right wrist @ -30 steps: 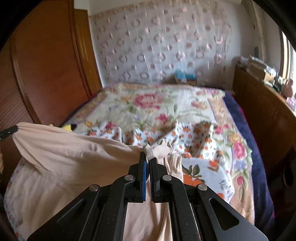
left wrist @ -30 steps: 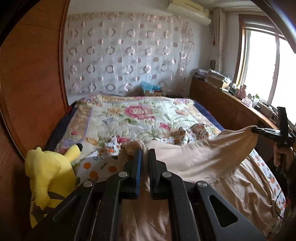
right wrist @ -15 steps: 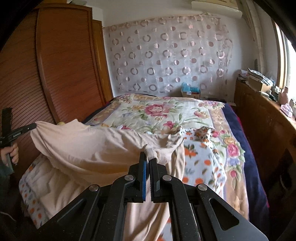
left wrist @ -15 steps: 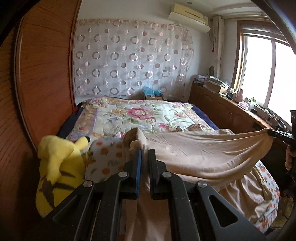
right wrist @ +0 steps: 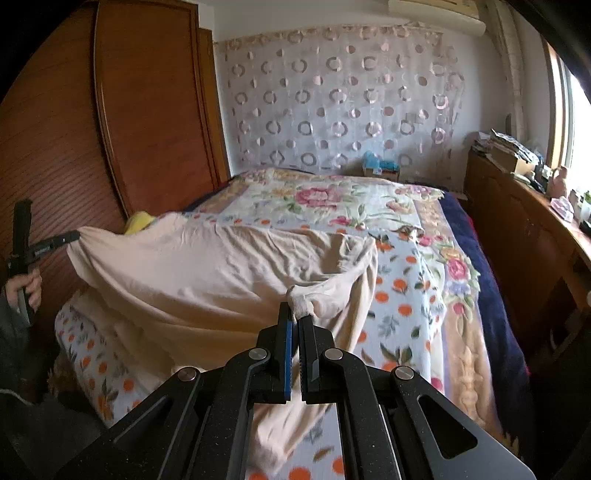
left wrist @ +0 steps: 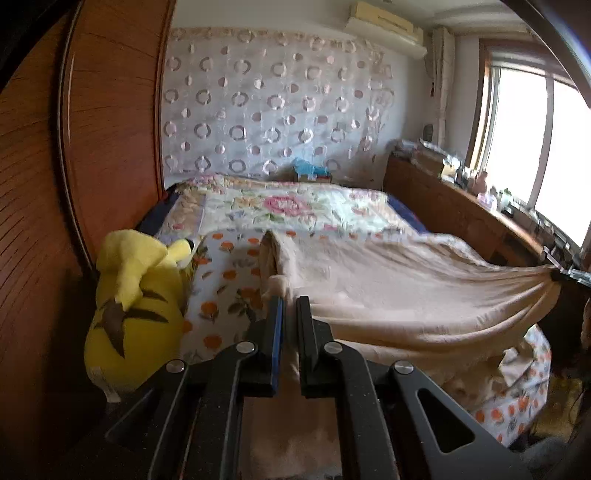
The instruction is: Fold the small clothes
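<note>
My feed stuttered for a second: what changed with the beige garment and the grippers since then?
Both grippers pulled back toward the foot of the bed and apart, drawing the beige garment out flatter, so it now hides the crumpled orange-print cloth it left showing before. The left gripper and right gripper stay clamped on opposite ends. The yellow plush has not moved.

Bedroom. Bed [right wrist: 491, 295] with floral quilt [left wrist: 295, 210] lies ahead of the claws. Wooden wardrobe [right wrist: 147, 110] stands to their left. Patterned curtain [left wrist: 277, 110] covers the far wall, air conditioner [left wrist: 384, 22] above. Long wooden cabinet [right wrist: 517, 229] runs along the right, under a bright window [left wrist: 535, 140].
</note>
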`<state>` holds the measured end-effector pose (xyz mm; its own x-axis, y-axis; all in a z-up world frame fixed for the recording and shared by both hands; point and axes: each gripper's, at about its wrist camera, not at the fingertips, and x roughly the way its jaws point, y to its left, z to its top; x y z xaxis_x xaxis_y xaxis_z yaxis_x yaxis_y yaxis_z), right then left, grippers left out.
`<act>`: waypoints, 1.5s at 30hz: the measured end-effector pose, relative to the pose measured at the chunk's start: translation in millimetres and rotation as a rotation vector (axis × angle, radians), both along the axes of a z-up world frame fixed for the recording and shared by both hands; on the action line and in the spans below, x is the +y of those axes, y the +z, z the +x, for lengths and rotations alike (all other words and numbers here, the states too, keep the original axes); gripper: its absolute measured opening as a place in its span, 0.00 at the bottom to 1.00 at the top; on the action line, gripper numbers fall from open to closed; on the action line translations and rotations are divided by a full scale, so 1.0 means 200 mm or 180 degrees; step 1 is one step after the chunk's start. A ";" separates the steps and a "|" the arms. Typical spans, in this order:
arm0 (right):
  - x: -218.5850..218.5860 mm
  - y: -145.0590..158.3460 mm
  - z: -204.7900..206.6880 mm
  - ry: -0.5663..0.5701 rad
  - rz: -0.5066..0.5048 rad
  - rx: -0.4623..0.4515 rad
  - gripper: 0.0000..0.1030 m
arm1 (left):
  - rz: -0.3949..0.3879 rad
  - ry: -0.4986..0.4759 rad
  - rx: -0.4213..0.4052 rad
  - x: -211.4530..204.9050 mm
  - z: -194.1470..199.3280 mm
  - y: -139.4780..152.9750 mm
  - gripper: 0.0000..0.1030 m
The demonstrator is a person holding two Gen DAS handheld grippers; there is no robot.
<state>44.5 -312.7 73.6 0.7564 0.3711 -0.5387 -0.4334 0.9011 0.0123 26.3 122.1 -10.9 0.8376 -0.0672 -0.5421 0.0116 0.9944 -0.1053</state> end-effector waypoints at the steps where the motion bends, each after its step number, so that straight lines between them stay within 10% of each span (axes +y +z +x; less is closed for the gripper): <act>1: -0.01 -0.01 -0.01 -0.0004 0.0008 0.0034 0.02 | 0.0037 0.0003 0.0016 -0.01 -0.01 -0.02 0.08; 11: 0.00 -0.25 0.02 -0.0124 -0.0206 0.0559 0.10 | 0.0006 -0.0009 0.0272 -0.03 -0.06 -0.18 0.18; 18: -0.06 -0.23 -0.01 -0.0273 -0.0207 0.0579 0.32 | -0.0036 -0.0036 0.0270 -0.03 -0.09 -0.20 0.69; 36: 0.15 -0.44 -0.04 -0.0029 -0.0622 0.0664 0.32 | 0.0079 0.0134 0.0704 0.00 0.00 -0.42 0.71; 39: 0.18 -0.46 -0.03 -0.0030 -0.0655 0.0621 0.06 | 0.0055 0.0134 0.0777 0.00 0.01 -0.45 0.71; 45: 0.06 -0.41 -0.11 -0.0298 -0.0578 0.0542 0.01 | 0.0163 0.0182 0.0776 -0.01 0.01 -0.46 0.71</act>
